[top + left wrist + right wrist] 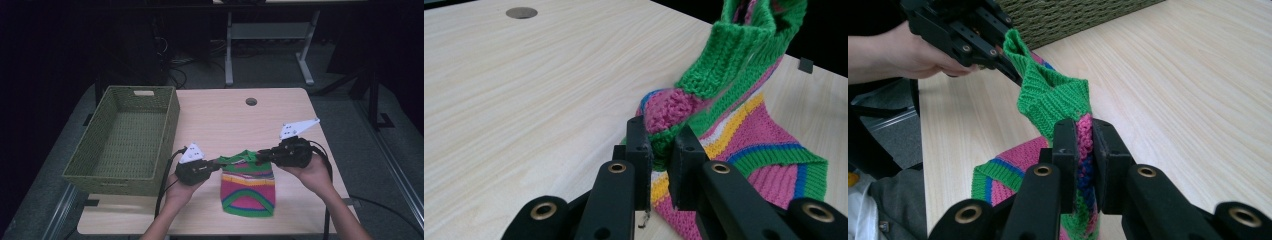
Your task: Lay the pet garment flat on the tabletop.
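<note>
- My left gripper point(216, 163) sits just left of centre in the high view, jaws clamped on the left corner of the striped knitted garment point(248, 184); the left gripper view shows pink and green knit pinched between the pads.
- My right gripper point(262, 155) sits right of centre, closed on the opposite corner; in the right gripper view the pink and blue knit is squeezed between its jaws.
- The garment's green ribbed top edge stretches between the two grippers, lifted off the wood, while the body hangs down and lies on the table point(220, 116) towards the bottom of the frame.
- I judge the step in hand to be the pick-up: both corners are secured and the cloth is partly raised.
- The next move likely calls for lifting both hands together, keeping the edge taut, then carrying it left to the green woven basket point(99, 163).
- The basket stands at the left of the frame, empty; its near wall is what the hanging hem must clear.
- A cable hole point(251, 101) sits near the top of the table, well out of the path.
</note>
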